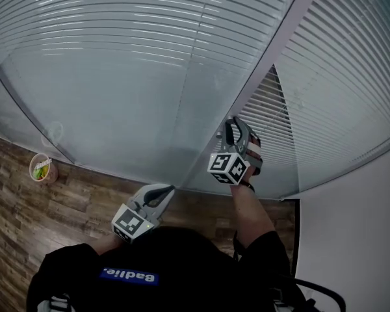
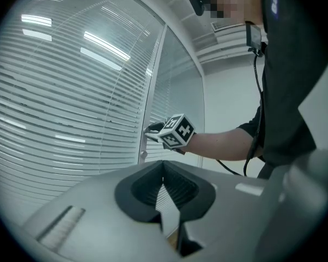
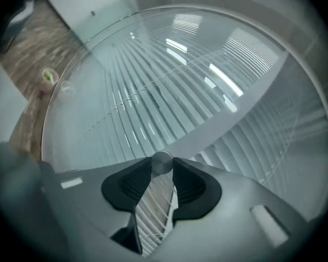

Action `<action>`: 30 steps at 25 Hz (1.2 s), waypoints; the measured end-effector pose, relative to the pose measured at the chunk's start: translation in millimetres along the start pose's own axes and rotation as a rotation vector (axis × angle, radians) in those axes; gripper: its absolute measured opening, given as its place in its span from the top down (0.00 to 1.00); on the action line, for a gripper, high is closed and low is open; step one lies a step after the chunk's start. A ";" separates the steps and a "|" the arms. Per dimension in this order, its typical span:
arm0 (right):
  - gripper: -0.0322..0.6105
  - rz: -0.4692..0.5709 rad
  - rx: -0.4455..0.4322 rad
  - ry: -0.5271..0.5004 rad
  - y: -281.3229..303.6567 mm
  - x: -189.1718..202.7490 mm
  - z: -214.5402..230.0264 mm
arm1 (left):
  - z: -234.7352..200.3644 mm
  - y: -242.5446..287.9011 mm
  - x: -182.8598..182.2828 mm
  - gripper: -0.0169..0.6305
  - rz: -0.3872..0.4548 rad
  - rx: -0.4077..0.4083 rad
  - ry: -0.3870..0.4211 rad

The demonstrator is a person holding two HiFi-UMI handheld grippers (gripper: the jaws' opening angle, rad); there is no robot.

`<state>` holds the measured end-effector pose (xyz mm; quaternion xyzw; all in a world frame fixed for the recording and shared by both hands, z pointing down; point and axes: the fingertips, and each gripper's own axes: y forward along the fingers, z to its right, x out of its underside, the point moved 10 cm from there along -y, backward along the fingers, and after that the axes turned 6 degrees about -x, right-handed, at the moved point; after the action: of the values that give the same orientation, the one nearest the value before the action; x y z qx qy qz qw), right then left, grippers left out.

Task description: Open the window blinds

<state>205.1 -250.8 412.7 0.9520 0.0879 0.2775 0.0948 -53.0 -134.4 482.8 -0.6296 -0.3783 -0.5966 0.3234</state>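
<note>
Blinds [image 1: 338, 64] of thin horizontal slats hang sealed behind glass panes [image 1: 117, 77], straight ahead of both tools and on either side of a pale frame post [image 1: 273, 51]. The right gripper [image 3: 163, 169] is clamped by its tips on a small round metal knob [image 3: 162, 160] that sits on that post, so the control is already in hand. The left gripper [image 2: 164, 168] is pressed closed on nothing, pointing at the glass to the left of the other tool and lower down, with no part in the work.

As for progress, I judge the job begun but far from done. Just beyond the right tool's tips the slats show dark gaps between them, a partly tilted stretch, while the wide pane to its left reads as an almost unbroken pale sheet (ceiling lights mirrored in the glass make it hard to be sure). What seems left is working the knob until the slats stand open across the pane.

Below the tools lies a wood-plank floor [image 1: 84, 200], where a small round container [image 1: 43, 168] stands far off to the left against the foot of the glass. A plain white wall [image 1: 357, 239] closes the room to the right.
</note>
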 end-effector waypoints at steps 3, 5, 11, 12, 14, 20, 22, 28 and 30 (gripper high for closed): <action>0.75 0.024 -0.020 0.201 0.5 1.7 2.9 | -0.9 -1.2 2.0 0.97 0.000 -0.006 0.000; 0.75 0.036 -0.038 0.314 -0.3 1.8 7.2 | -0.3 -2.3 1.1 0.97 -0.009 -0.006 -0.011; 0.75 0.091 -0.106 0.697 -1.3 7.2 19.4 | -0.1 -5.7 -0.2 0.97 -0.006 -0.011 -0.025; 0.75 0.103 -0.119 0.782 -1.6 9.2 21.8 | 0.2 -6.3 -0.4 0.97 -0.006 -0.011 -0.028; 0.75 0.123 -0.150 0.948 -1.9 13.5 25.4 | 0.3 -7.1 -0.7 0.97 -0.006 -0.013 -0.031; 0.72 0.154 -0.171 1.010 -6.6 14.4 29.4 | 1.0 -9.4 -3.7 0.97 -0.008 -0.013 -0.037; 0.56 0.109 -0.122 0.731 -9.3 5.4 22.7 | 1.9 -9.2 -3.8 0.97 -0.013 -0.005 -0.041; 0.56 -0.040 0.080 -0.298 -10.1 -12.5 -12.2 | 2.6 -9.0 -3.2 0.97 -0.018 -0.005 -0.039; 0.59 -0.063 0.079 -0.374 -6.7 -8.9 -11.3 | 2.5 -8.8 -2.0 0.97 -0.020 -0.009 -0.036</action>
<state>190.8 -244.9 415.9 0.9867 0.1094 0.0889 0.0807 -59.3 -127.9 480.3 -0.6377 -0.3878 -0.5900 0.3079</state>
